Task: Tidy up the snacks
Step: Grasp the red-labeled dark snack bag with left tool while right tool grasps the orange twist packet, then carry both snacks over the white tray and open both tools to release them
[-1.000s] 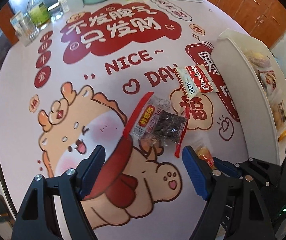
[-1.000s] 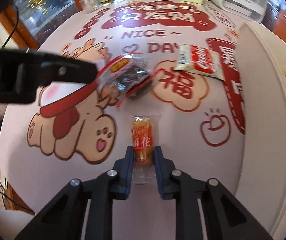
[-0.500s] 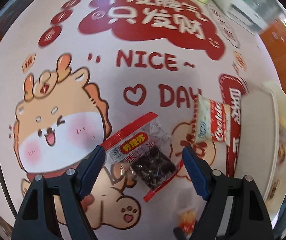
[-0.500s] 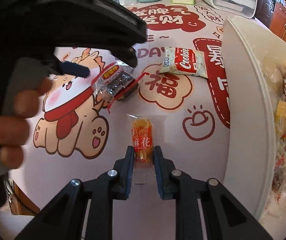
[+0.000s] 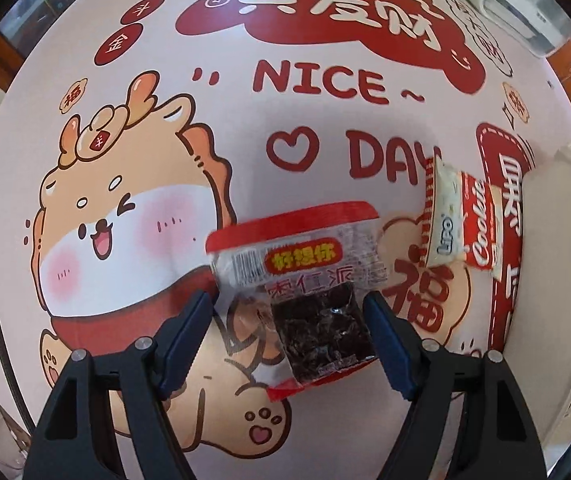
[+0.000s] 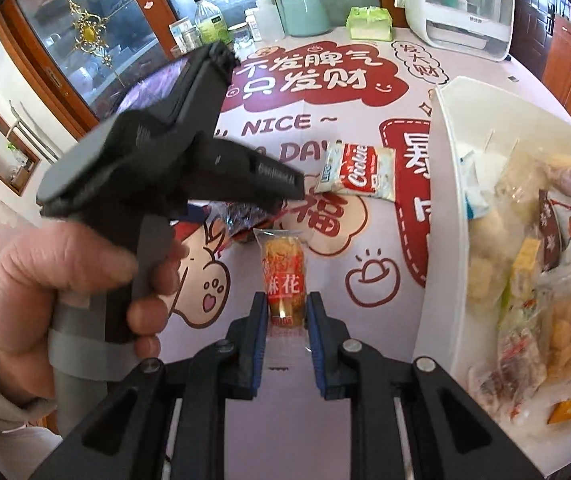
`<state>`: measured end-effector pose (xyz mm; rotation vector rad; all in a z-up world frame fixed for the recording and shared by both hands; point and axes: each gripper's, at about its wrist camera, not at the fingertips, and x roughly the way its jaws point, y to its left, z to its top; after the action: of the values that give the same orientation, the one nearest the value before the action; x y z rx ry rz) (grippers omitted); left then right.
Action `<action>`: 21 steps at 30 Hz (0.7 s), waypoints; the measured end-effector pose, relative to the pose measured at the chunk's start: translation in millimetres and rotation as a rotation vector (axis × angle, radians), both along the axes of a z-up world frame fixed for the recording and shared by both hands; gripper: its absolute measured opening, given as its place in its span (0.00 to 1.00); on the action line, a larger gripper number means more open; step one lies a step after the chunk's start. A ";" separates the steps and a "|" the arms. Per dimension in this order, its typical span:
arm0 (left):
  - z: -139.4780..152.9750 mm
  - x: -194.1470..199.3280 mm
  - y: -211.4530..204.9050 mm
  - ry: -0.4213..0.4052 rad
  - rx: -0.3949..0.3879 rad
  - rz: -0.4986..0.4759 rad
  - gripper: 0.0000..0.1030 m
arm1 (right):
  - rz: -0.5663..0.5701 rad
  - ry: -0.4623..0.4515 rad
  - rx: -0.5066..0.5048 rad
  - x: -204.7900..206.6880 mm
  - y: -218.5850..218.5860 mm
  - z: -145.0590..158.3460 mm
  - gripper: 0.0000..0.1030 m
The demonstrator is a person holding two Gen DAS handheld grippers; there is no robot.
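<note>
A clear red-edged packet of dark dates (image 5: 305,300) lies flat on the printed tablecloth. My left gripper (image 5: 285,320) points straight down over it. Its blue pads (image 5: 189,328) stand at the packet's two side edges, and the jaws are closing. My right gripper (image 6: 287,304) is shut on the lower end of an orange fried-twist packet (image 6: 283,268), held above the cloth. A red and white cookie packet (image 5: 461,220) (image 6: 359,168) lies beside the white bin (image 5: 545,240) (image 6: 441,200). A hand (image 6: 65,272) holding the left tool fills the left of the right wrist view.
The white bin at the right holds several snack packets (image 6: 525,280). At the table's far end stand a teal canister (image 6: 305,12), a green tissue pack (image 6: 367,24), a white appliance (image 6: 465,4) and bottles (image 6: 209,20). Wooden cabinets line the room.
My left gripper has sunk and rolled, and now straddles the date packet with its jaws slightly narrower. My right gripper has risen with the twist packet in it.
</note>
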<state>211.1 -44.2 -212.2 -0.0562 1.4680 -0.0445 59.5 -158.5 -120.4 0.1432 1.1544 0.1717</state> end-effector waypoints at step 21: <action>45.2 -72.1 -5.1 -0.163 0.029 -0.252 0.38 | -0.013 -0.045 0.011 -6.4 -27.3 27.0 0.19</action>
<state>139.0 -49.3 -167.0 0.1537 1.3055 -0.2277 53.1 -185.8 -93.4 0.1556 1.1075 0.1689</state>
